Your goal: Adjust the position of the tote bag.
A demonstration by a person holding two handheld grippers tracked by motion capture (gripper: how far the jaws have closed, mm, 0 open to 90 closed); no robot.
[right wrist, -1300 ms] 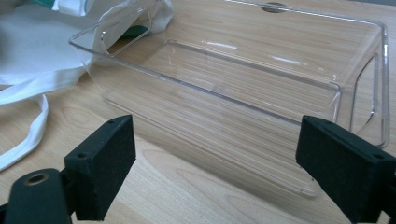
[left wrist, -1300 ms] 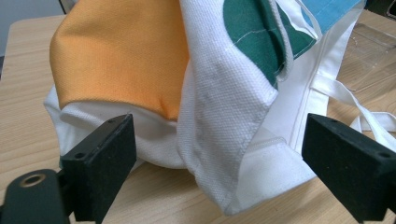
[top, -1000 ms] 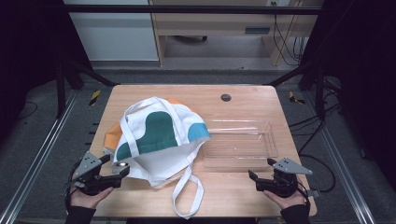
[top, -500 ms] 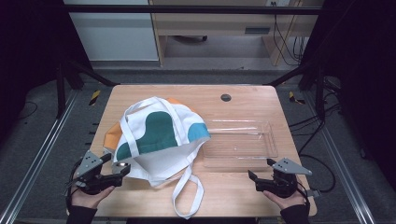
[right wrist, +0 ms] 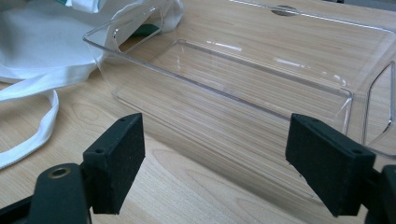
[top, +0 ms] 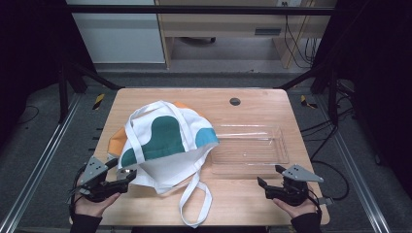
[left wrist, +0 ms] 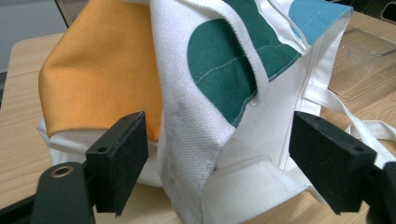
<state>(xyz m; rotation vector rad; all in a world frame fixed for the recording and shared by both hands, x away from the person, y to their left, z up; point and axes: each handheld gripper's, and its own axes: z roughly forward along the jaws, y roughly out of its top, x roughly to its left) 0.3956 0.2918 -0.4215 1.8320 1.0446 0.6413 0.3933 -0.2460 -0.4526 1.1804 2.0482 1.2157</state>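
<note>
Clear plastic tray (top: 250, 149) fronts the open right gripper (top: 268, 187) (left gripper (left wrist: 217, 154) open, narrowing around the tote bag (top: 167, 145)).

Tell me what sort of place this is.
Probably a lab or workshop recording station: a light wooden table sits inside a black metal frame, loose cables trail on the grey floor behind, and a pale workbench stands beyond.

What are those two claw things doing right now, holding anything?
Left gripper: open, jaws just closing a little, tote bag fabric between them but not pinched.
Right gripper: open, closing slightly, holding nothing, facing the clear tray.
</note>
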